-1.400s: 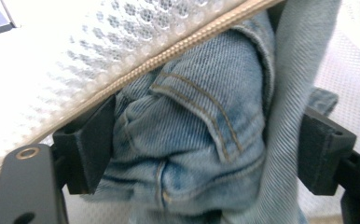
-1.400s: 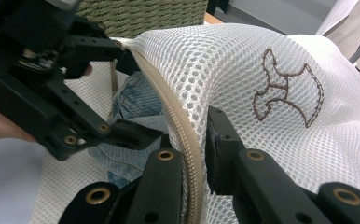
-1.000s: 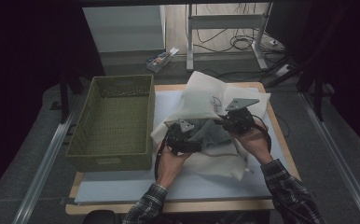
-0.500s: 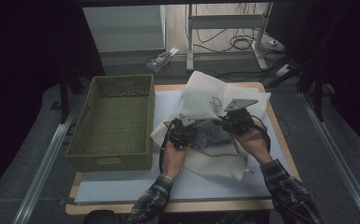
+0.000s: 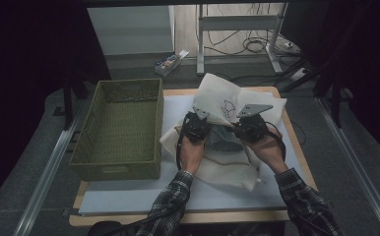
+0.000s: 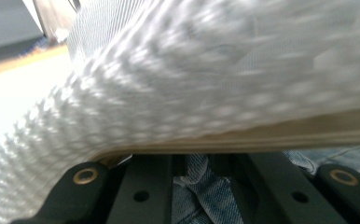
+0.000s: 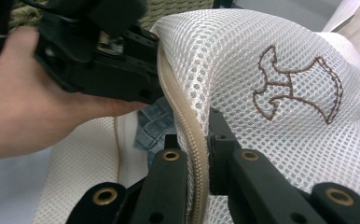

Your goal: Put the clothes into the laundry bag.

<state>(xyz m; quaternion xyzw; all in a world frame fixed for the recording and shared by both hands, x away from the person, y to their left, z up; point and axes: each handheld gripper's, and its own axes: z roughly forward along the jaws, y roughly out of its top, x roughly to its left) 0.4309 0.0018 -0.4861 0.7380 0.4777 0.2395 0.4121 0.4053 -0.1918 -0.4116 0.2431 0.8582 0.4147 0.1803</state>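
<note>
A white mesh laundry bag (image 5: 222, 101) with a brown embroidered mark lies rumpled on the white mat. A blue denim garment (image 5: 223, 140) sits in its mouth between both grippers. My right gripper (image 7: 194, 135) is shut on the bag's beige zipper edge (image 7: 180, 112) and holds it up. My left gripper (image 6: 201, 163) reaches under the raised mesh (image 6: 215, 70), with a fold of denim (image 6: 192, 186) pinched between its jaws. In the right gripper view, the left gripper (image 7: 145, 93) and its hand sit just left of the opening, above the denim (image 7: 155, 123).
A green woven basket (image 5: 114, 172) stands on the table's left half, close beside the left hand. Bare white mat (image 5: 143, 196) runs along the near edge. A small box (image 5: 171, 61), desk legs and cables lie on the floor beyond the table.
The left hand and gripper have moved forward, away from the person, into the bag's opening. The right gripper has stayed in place holding the bag's edge.
</note>
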